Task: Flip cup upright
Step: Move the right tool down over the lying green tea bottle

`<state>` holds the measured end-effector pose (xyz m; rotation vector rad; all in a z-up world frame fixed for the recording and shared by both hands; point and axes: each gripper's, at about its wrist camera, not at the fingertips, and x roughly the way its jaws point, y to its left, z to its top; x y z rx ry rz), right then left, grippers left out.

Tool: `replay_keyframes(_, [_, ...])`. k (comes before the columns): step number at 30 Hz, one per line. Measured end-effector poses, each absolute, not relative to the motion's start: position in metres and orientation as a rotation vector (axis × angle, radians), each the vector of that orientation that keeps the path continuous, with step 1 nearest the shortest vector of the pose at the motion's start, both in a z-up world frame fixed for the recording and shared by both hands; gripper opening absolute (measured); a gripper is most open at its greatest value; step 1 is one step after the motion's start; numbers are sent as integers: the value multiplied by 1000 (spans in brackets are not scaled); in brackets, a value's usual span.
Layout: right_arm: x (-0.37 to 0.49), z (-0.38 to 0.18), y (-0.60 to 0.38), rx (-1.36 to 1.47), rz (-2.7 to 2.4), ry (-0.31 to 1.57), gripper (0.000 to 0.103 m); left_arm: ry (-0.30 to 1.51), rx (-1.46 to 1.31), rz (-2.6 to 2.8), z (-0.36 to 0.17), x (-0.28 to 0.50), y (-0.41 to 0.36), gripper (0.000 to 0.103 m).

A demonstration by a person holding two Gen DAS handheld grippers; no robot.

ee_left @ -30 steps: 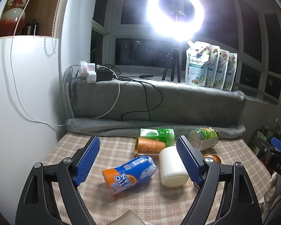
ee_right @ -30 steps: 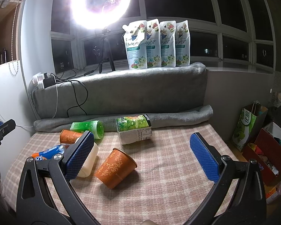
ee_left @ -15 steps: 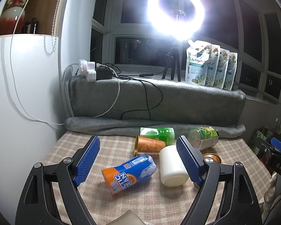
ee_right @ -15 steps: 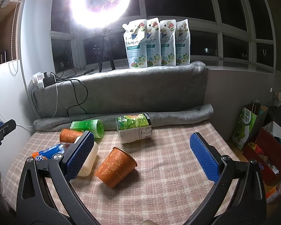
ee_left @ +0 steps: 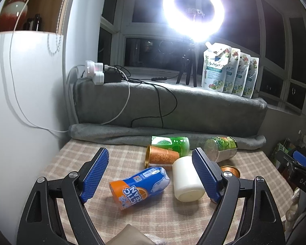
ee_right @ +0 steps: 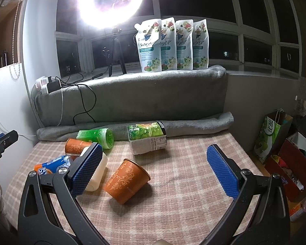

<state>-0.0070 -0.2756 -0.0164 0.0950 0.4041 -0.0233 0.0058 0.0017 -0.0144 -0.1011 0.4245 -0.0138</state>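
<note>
Several cups and bottles lie on their sides on the checked tablecloth (ee_right: 183,183). An orange patterned cup (ee_right: 126,181) lies tilted between the jaws of my right gripper (ee_right: 155,171), which is open and empty above the cloth. A second orange cup (ee_left: 163,156) lies on its side, mouth to the left; it also shows in the right wrist view (ee_right: 75,147). A white cup (ee_left: 187,179) lies beside it. A blue-orange cup (ee_left: 138,187) lies between the jaws of my left gripper (ee_left: 151,175), which is open and empty.
A green bottle (ee_left: 171,143) and a green-labelled jar (ee_right: 146,138) lie by the grey rolled blanket (ee_right: 132,126). Behind it stand pouches (ee_right: 171,45), a ring light (ee_right: 110,0) and a power strip with cables (ee_left: 104,73). Boxes and bags (ee_right: 283,149) sit right of the table.
</note>
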Motion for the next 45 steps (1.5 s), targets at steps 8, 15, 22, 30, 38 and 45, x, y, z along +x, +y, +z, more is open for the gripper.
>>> replay_keyframes(8, [5,-15,-273,75,34,437,103,553,-182,-24,-36,20,28,84])
replay_keyframes(15, [33,-11,-256,-26,159,486,103,649,-198,-23,-56,24,44,84])
replay_keyframes(22, [85,-7,-223,-232,363,590,103,700,-199,-17,-69,21,55,82])
replay_keyframes(30, [156,-15,-172,-485,504,715,90,721,-188,-10,-77,16,60,82])
replay_keyframes(38, [218,-37,-124,-629,623,850,73,737,-203,-1,-83,19,71,82])
replay_keyframes(45, [253,-60,-93,-755,712,941,64,759,-215,25,-90,24,81,82])
